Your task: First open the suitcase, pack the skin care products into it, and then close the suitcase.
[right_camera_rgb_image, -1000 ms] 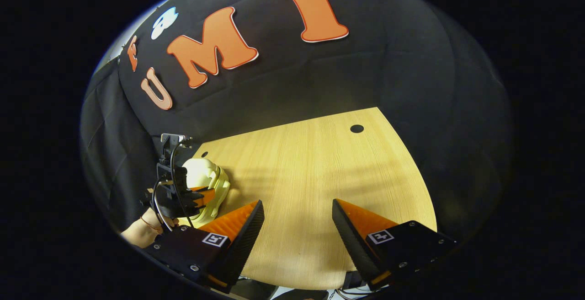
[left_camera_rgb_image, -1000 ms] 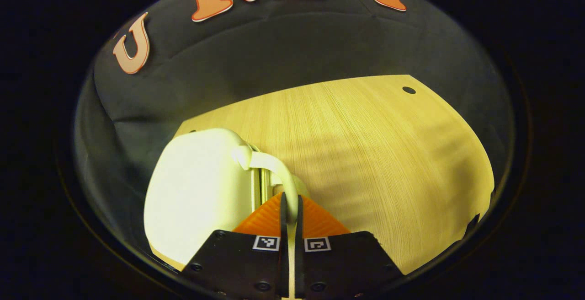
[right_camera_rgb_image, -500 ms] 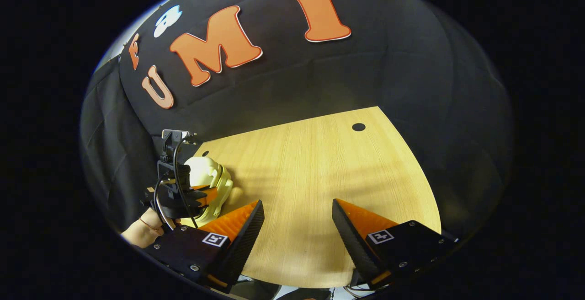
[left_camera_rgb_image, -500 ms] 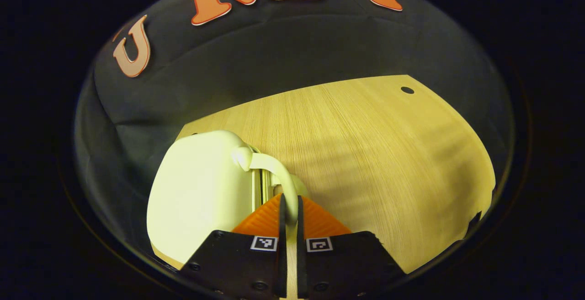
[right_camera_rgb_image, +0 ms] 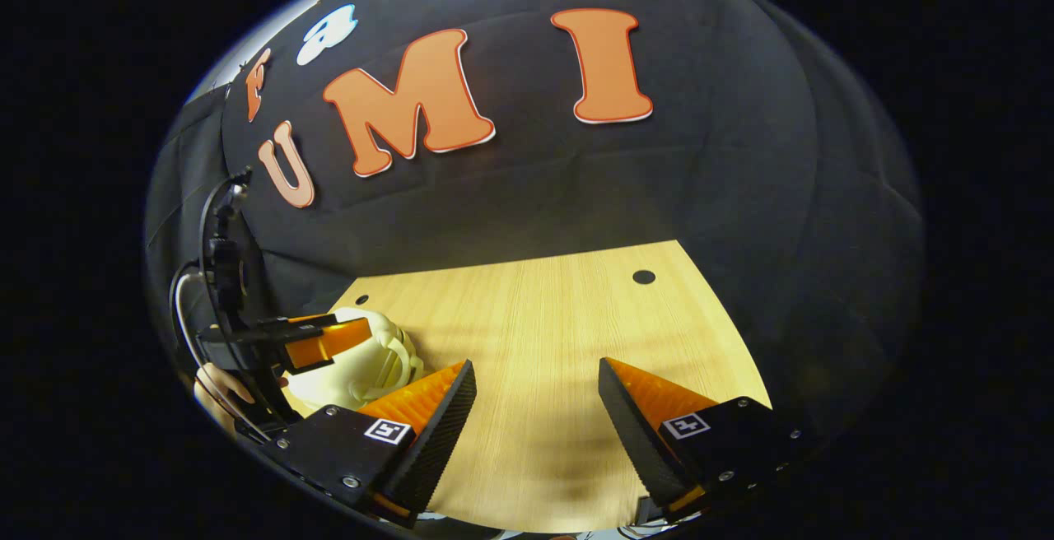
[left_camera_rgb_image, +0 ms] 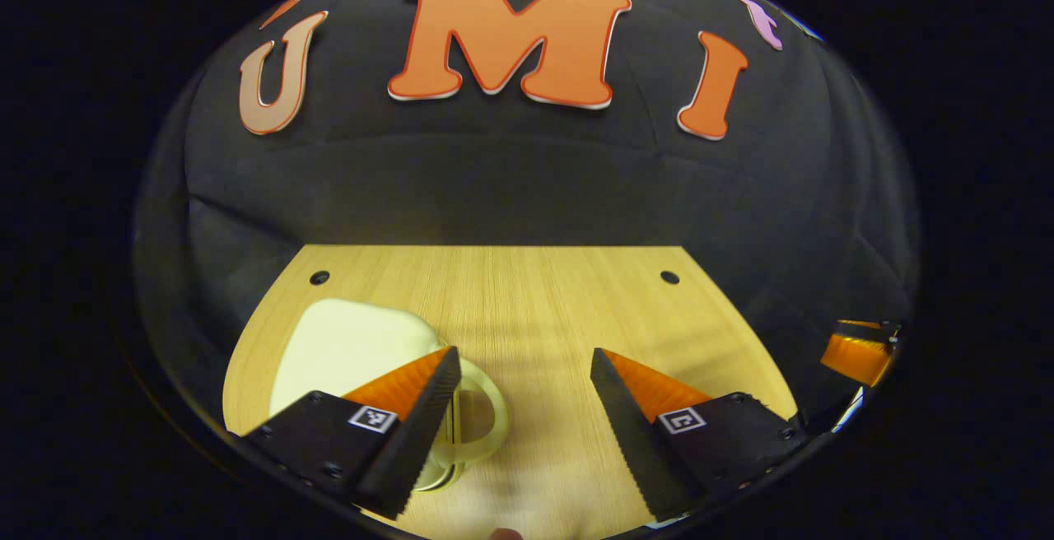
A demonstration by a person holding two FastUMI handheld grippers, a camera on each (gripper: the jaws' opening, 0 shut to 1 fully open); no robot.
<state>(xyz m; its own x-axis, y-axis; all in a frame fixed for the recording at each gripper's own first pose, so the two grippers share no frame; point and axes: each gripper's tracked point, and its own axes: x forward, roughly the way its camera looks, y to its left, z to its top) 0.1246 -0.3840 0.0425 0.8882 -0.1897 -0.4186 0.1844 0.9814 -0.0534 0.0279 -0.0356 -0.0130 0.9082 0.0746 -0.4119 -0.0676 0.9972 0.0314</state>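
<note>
A small cream suitcase (left_camera_rgb_image: 346,346) lies closed on the wooden table (left_camera_rgb_image: 535,301), its looped handle (left_camera_rgb_image: 486,412) pointing right. My left gripper (left_camera_rgb_image: 523,359) hovers open just above and in front of it, its left finger overlapping the case's right end; nothing sits between the fingers. In the right gripper view the suitcase (right_camera_rgb_image: 362,363) is at the table's left end, with the left gripper (right_camera_rgb_image: 325,342) above it, held by a hand (right_camera_rgb_image: 216,384). My right gripper (right_camera_rgb_image: 537,367) stands open over bare table (right_camera_rgb_image: 535,318), holding nothing. It appears at the far right (left_camera_rgb_image: 856,355) of the left gripper view.
Two small round holes (left_camera_rgb_image: 319,277) (left_camera_rgb_image: 669,277) mark the table's far corners, one seen as a hole (right_camera_rgb_image: 643,276) in the right gripper view. Black cloth walls close in behind and beside the table. Cables (right_camera_rgb_image: 206,276) trail from the left gripper.
My left gripper let go of the suitcase handle, opened wide and drew back and up, its view swinging toward the back wall. The right gripper stayed open, almost still.
</note>
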